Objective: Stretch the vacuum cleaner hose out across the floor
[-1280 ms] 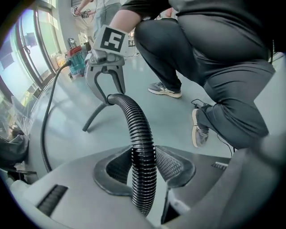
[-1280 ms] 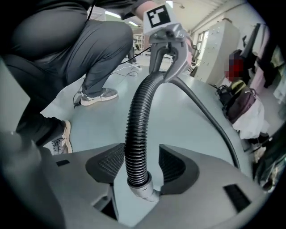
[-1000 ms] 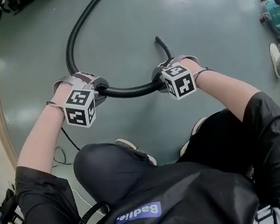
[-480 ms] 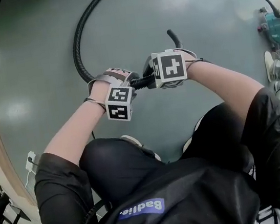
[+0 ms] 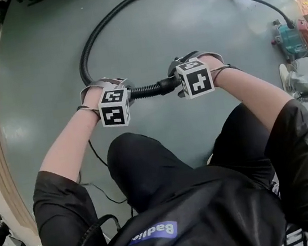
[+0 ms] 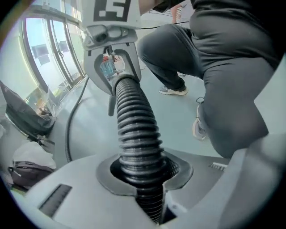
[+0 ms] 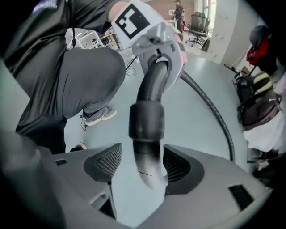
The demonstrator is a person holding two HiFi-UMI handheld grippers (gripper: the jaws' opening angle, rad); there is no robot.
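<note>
Open floor within hose loop; teal machine far right.

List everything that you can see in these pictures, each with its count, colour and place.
hose: one, black, ribbed; loops over the floor towards the vacuum cleaner, and one part is lifted between the grippers.
hose end tube: one, black, smooth; at the right gripper.
vacuum cleaner: one, teal; on the floor, far right.
thin cable: one, black; on the floor under the left arm.
floor: grey-green.
office chair: one, dark; far background.
left gripper: one, grey; its fingers have just been closing and clamp the hose.
right gripper: one, grey; its fingers have just been opening, with the hose end tube loose between them.
</note>
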